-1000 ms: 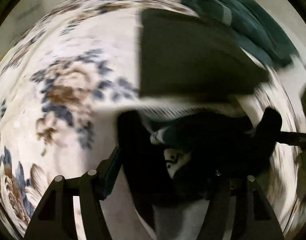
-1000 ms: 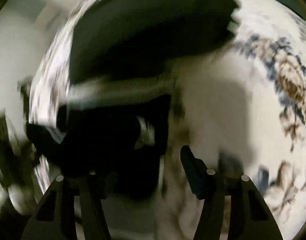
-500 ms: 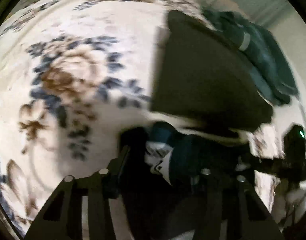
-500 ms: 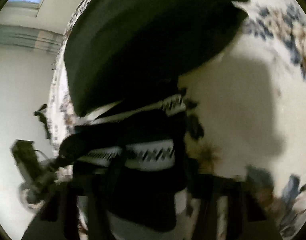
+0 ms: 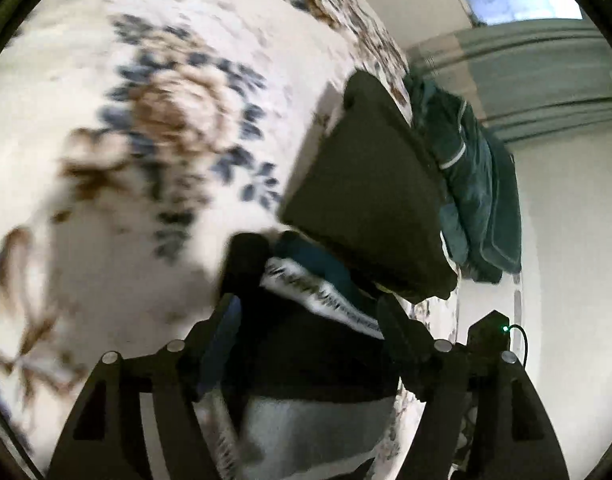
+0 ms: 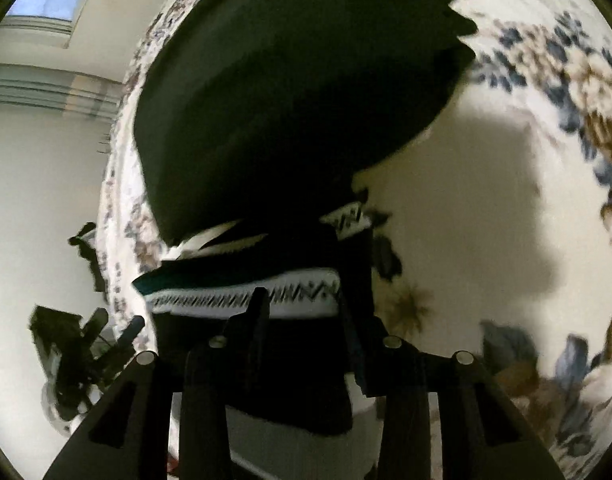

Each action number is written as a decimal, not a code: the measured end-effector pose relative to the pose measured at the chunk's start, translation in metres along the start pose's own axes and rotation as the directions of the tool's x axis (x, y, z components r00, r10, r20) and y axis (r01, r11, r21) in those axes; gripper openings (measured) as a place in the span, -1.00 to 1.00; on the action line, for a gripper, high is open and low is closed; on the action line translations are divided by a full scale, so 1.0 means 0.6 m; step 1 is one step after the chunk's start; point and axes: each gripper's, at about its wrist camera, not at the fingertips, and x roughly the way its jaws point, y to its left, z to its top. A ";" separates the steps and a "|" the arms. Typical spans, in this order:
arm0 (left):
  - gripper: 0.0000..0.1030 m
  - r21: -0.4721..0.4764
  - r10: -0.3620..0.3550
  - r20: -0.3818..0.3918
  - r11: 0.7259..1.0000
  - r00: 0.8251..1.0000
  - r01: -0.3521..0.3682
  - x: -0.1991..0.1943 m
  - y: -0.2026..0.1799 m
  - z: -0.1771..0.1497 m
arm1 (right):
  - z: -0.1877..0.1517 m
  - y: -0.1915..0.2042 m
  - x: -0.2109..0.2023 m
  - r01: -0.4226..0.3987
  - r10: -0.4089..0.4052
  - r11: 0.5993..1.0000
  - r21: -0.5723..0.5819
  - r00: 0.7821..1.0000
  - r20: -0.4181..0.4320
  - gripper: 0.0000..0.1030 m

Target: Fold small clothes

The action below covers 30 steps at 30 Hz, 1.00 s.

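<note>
In your left wrist view, your left gripper (image 5: pixel 309 320) has its jaws clenched on the small dark knitted garment with a white zigzag-patterned band and a teal edge (image 5: pixel 325 344). You hold it by one side, seemingly so the soft cloth stays taut between your two hands and cannot sag while you carry it; it hangs lifted above the cream floral-printed bed cover (image 5: pixel 106 100), whose blue and brown flowers blur with motion. Just beyond the garment lies a flat, dark olive folded cloth with crisp straight edges (image 5: pixel 365 200), which looks like a finished piece, so it probably marks where folded items go. Behind that sits a rumpled teal padded jacket with a pale stripe (image 5: pixel 473 184), near the bed's far edge by the pale wall.

In your right wrist view, your right gripper (image 6: pixel 302 312) also grasps the knitted garment (image 6: pixel 246 292), its jaws drawn close on the patterned band. The knit looks thick and limp, layered on itself, with the white band ribbed and the dark body matte. The dark olive cloth (image 6: pixel 298 80) fills the upper frame, smooth and slab-like, touching or just behind the garment; I cannot tell which. The bed cover (image 6: pixel 485 200) carries a broad shadow to the right. A dark device (image 6: pixel 78 356) shows at lower left, too blurred to identify.
</note>
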 end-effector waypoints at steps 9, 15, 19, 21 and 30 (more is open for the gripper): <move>-0.13 0.223 0.243 -0.039 0.948 0.969 -0.228 0.131 -0.032 0.025 | 0.035 0.010 0.072 0.045 -0.045 0.999 0.001 0.998 -0.050 -0.17; -0.81 0.275 0.244 0.023 0.931 0.970 -0.241 0.117 -0.048 0.042 | 0.043 0.049 0.061 0.078 -0.075 0.995 -0.064 0.996 0.048 -0.74; -0.70 0.163 0.183 -0.048 0.971 0.982 -0.173 0.127 0.004 0.056 | 0.054 0.032 0.082 0.077 -0.077 0.996 -0.040 0.997 0.001 -0.70; -0.13 0.147 0.147 -0.041 0.979 0.988 -0.140 0.098 0.000 0.046 | 0.065 0.014 0.086 0.029 -0.028 0.999 0.020 0.998 -0.060 -0.53; 0.37 -0.003 0.029 0.013 1.000 0.999 -0.029 -0.073 0.017 -0.140 | 0.048 -0.071 0.019 -0.181 0.210 0.972 0.147 0.954 -0.216 0.54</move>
